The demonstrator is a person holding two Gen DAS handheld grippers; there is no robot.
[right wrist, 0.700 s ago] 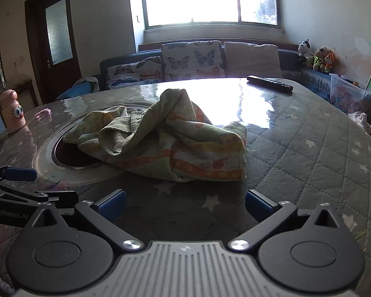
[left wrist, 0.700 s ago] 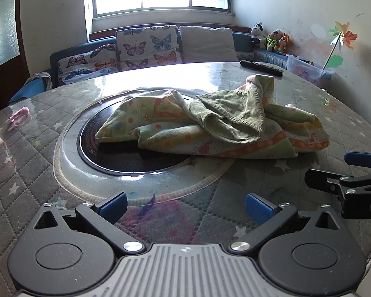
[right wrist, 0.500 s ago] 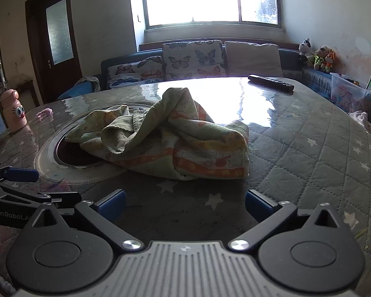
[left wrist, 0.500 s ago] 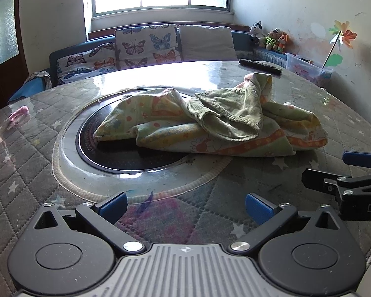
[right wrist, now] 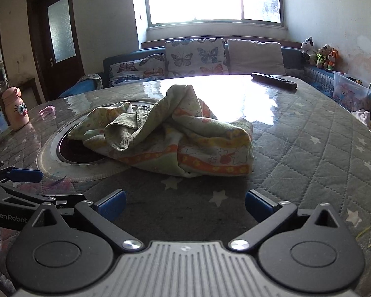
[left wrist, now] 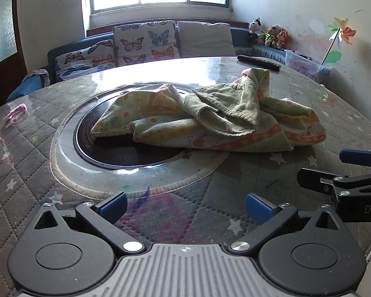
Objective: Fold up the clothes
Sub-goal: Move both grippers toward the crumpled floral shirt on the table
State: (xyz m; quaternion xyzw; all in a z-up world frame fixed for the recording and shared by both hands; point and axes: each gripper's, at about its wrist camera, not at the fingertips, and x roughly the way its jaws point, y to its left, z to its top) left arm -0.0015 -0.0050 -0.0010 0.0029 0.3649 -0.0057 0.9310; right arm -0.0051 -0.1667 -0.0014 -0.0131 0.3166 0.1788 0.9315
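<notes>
A crumpled green and yellow garment [left wrist: 210, 118] with orange printed bands lies in a heap on the round table, partly over the dark round inset [left wrist: 116, 148]. The same garment [right wrist: 170, 136] fills the middle of the right wrist view. My left gripper [left wrist: 185, 206] hovers over the table's near edge, short of the garment, open with nothing between its blue pads. My right gripper [right wrist: 185, 204] is also open and empty, a little short of the garment's near hem. Each gripper shows at the side of the other's view.
A black remote [right wrist: 274, 80] lies at the table's far side. A pink bottle with eyes [right wrist: 14, 109] and a small pink thing [right wrist: 47, 111] stand at the left. A sofa with butterfly cushions [left wrist: 146, 42] is behind the table, and a plastic box [left wrist: 306, 65] with toys is at the right.
Both grippers have drifted slightly closer to the garment; it sits a little larger in both views. The garment itself has not moved.
</notes>
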